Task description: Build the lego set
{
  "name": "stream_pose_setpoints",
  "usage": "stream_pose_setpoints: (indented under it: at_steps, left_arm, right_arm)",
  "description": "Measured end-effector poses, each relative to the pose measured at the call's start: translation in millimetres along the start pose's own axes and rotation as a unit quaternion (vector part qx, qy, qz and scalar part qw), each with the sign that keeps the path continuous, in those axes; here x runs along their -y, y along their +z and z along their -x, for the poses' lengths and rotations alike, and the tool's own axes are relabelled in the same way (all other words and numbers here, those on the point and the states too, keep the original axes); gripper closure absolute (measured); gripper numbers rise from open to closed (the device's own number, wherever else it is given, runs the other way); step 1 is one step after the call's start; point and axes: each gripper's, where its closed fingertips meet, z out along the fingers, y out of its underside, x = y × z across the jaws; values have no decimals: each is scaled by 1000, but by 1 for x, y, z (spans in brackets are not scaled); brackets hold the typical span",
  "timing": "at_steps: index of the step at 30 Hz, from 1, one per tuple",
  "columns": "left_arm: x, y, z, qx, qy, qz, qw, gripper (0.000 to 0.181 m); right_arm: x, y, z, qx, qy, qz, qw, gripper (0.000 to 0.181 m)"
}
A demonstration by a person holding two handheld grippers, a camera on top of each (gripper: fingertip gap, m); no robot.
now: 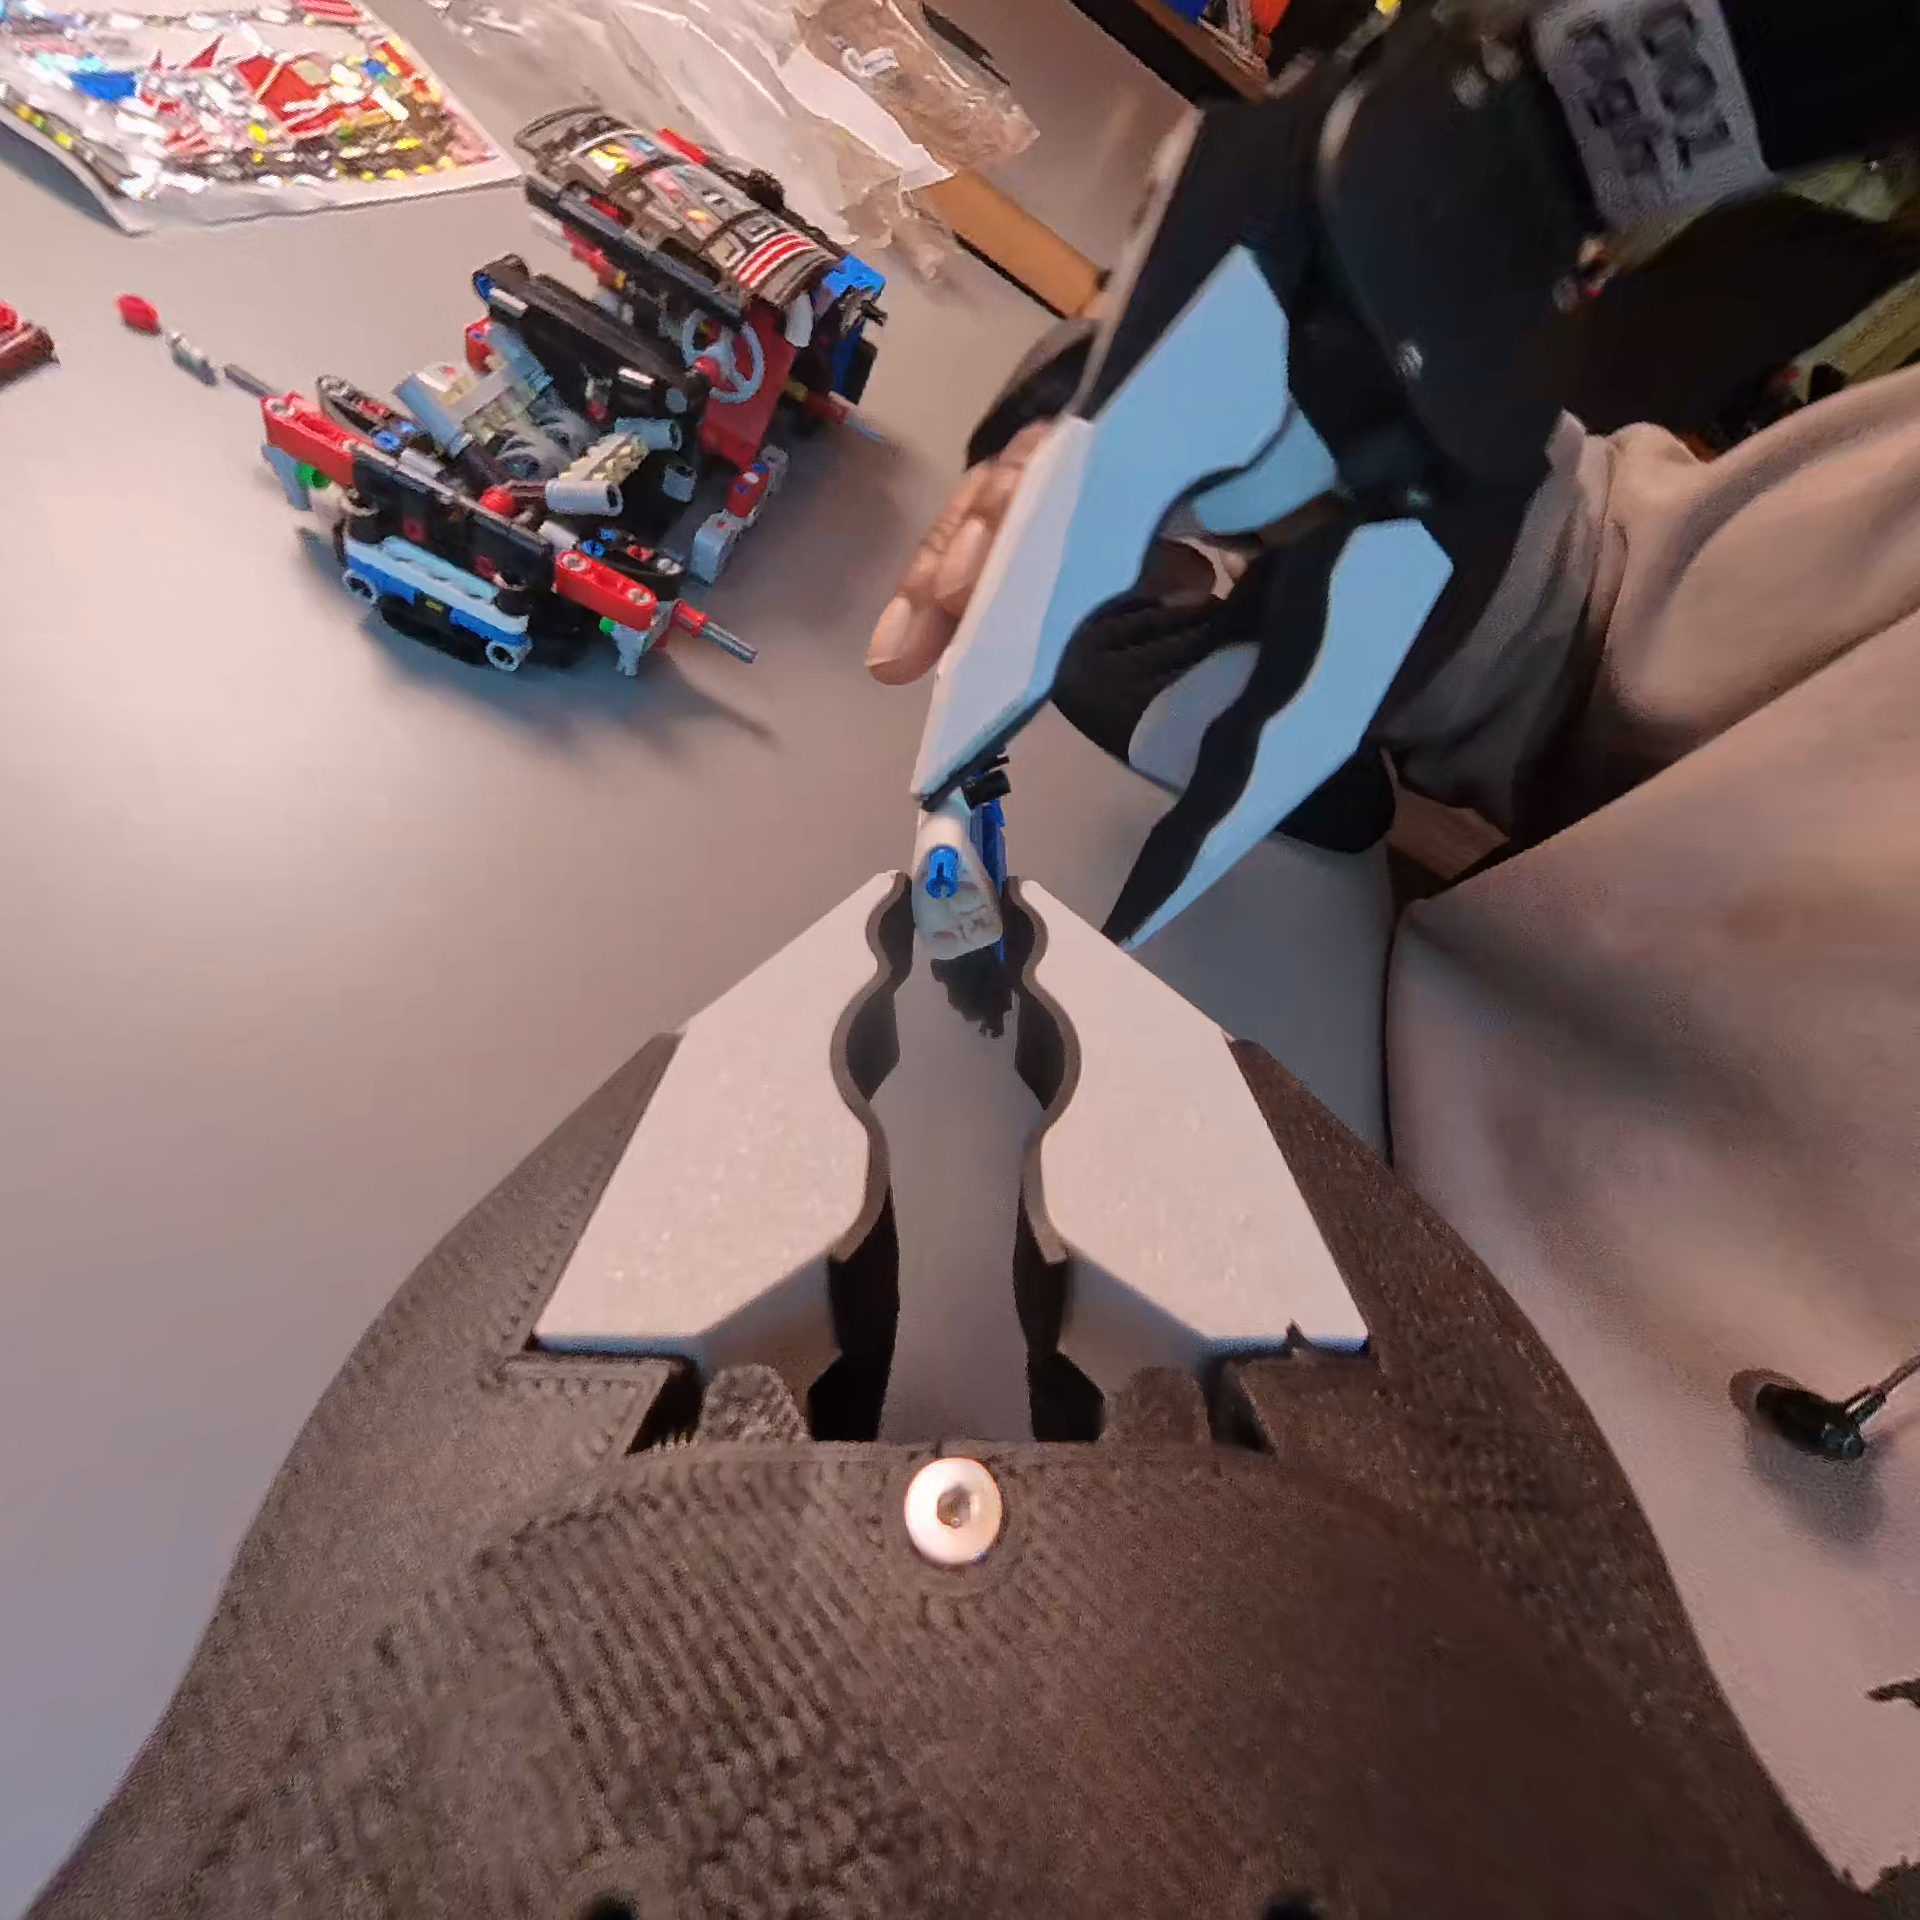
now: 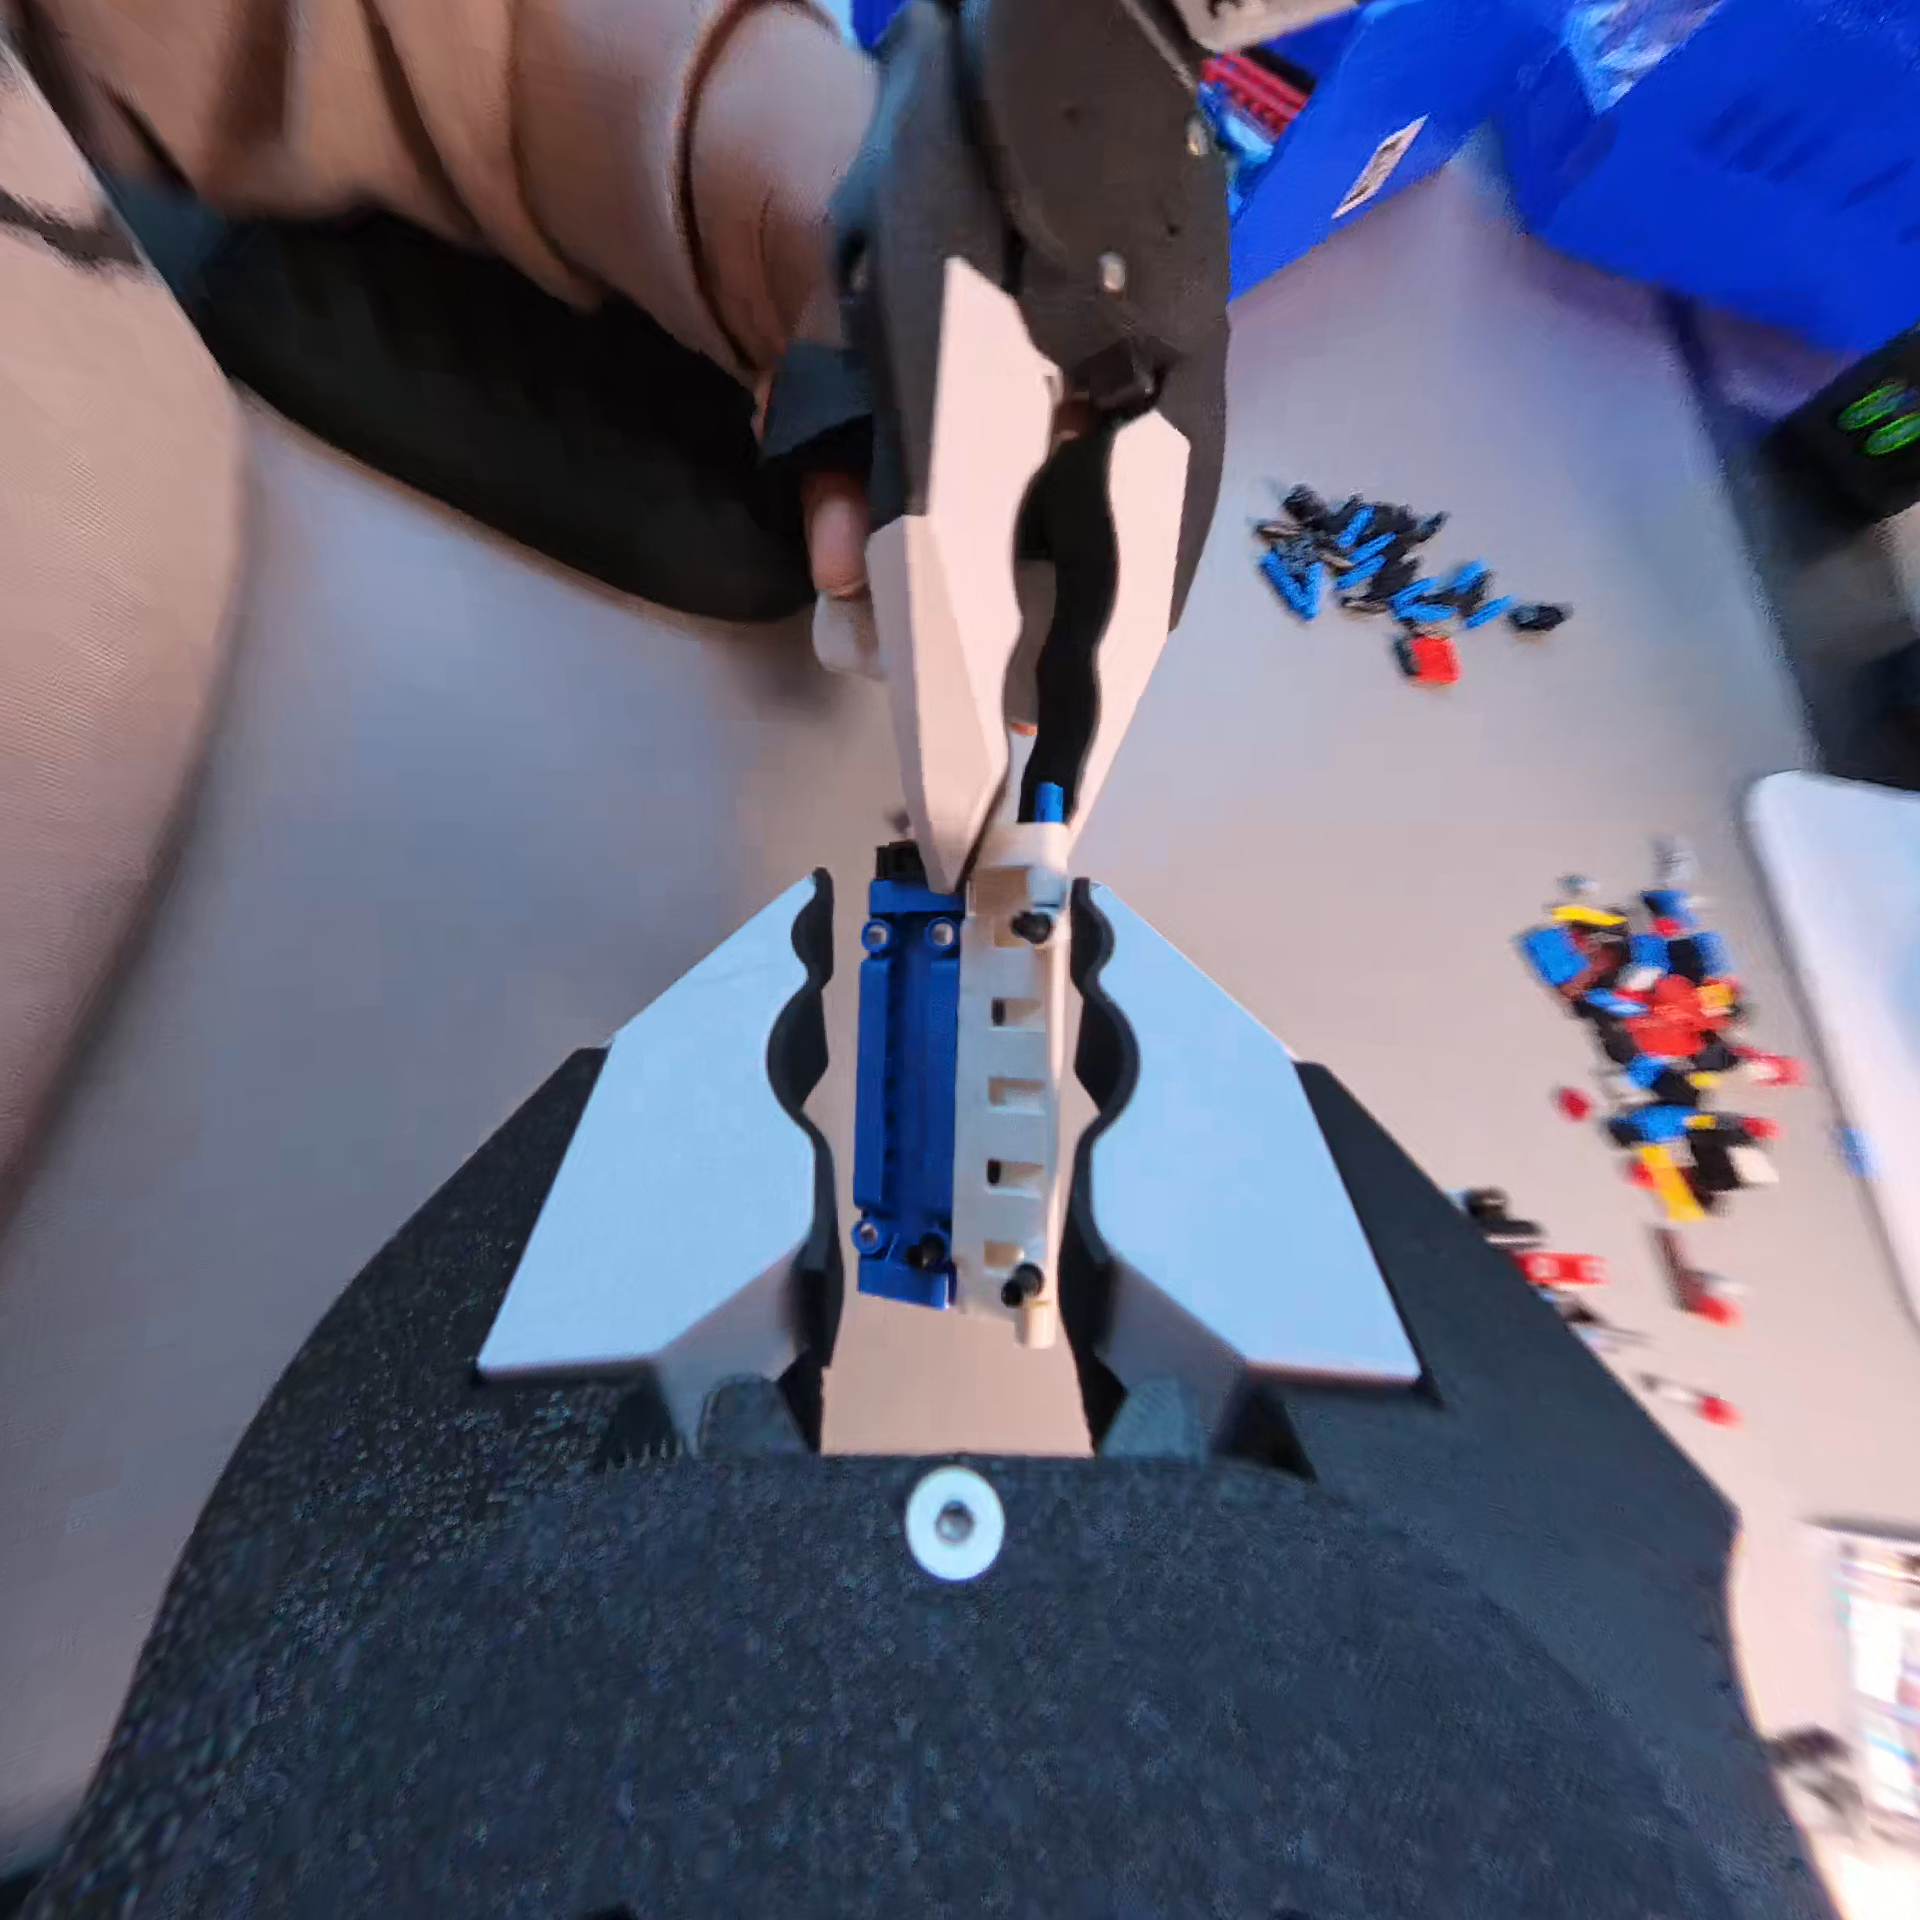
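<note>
Two ribbed plastic beams, one blue and one pale grey, pinned side by side into a small Lego sub-assembly [image 2: 956, 1101], sat clamped lengthwise between my right tongs [image 2: 951, 904]. My left tongs [image 1: 956, 888] pinched its far end, above the smooth grey table [image 1: 312, 935]. Well apart stood a knobbly red, black and blue half-built Lego car [image 1: 582, 416].

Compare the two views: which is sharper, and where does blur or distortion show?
Left wrist view: mostly sharp, the car model crisp, the right gripper slightly smeared, edges bent by the wide lens. Right wrist view: blurrier, loose bricks streaked; the blue-and-white assembly stays clear.
</note>
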Motion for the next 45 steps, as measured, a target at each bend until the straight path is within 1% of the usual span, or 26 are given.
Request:
stream_pose_setpoints:
  at_steps: [2, 3, 5, 7, 14, 16, 18, 19, 20, 23, 26, 32, 36, 39, 45]
  left_arm:
    - [2, -1, -8, -5, 55, -5, 998, 167]
    - [1, -1, -10, 2, 85, -1, 996, 166]
    - [-2, 0, -12, 16, 130, 9, 991, 167]
    - [-3, 0, -15, 21, 156, 9, 987, 167]
    - [-9, 2, -14, 48, 202, 35, 978, 166]
    - [-8, 3, -16, 53, 214, 37, 975, 167]
    - [-10, 3, -14, 66, 228, 45, 970, 167]
    - [-10, 3, -14, 68, 231, 46, 970, 167]
    - [-10, 3, -14, 67, 230, 44, 970, 167]
    - [-11, 3, -14, 68, 235, 44, 969, 167]
    - [-11, 3, -16, 68, 240, 46, 967, 167]
    - [-12, 3, -17, 67, 240, 43, 967, 167]
    - [-9, 3, -17, 68, 230, 26, 970, 166]
    - [-11, 4, -17, 71, 246, 37, 966, 168]
    - [-4, 3, -17, 72, 238, 16, 968, 168]
  right_arm:
    - [1, -6, -8, 31, 64, -27, 997, 144]
    - [0, -7, -10, 43, 80, -33, 995, 148]
    - [2, -5, -5, 70, 91, -41, 993, 156]
    - [5, -3, 5, 98, 87, -40, 991, 166]
    - [2, 1, 9, 102, 56, -1, 993, 167]
    - [4, -3, 11, 115, 66, 5, 991, 166]
    - [9, -6, 7, 119, 82, 1, 990, 170]
    - [8, -6, 6, 117, 84, 9, 990, 177]
    - [7, -6, 6, 116, 74, 16, 990, 178]
    - [7, -3, 8, 109, 46, 30, 992, 175]
    - [-1, 1, 11, 107, 21, 57, 992, 172]
    - [0, 1, 11, 107, 2, 59, 993, 173]
    - [0, 1, 10, 82, -31, 68, 994, 174]
    - [-1, 2, 12, 64, -52, 79, 993, 174]
    - [-1, -3, 9, 54, -27, 56, 997, 175]
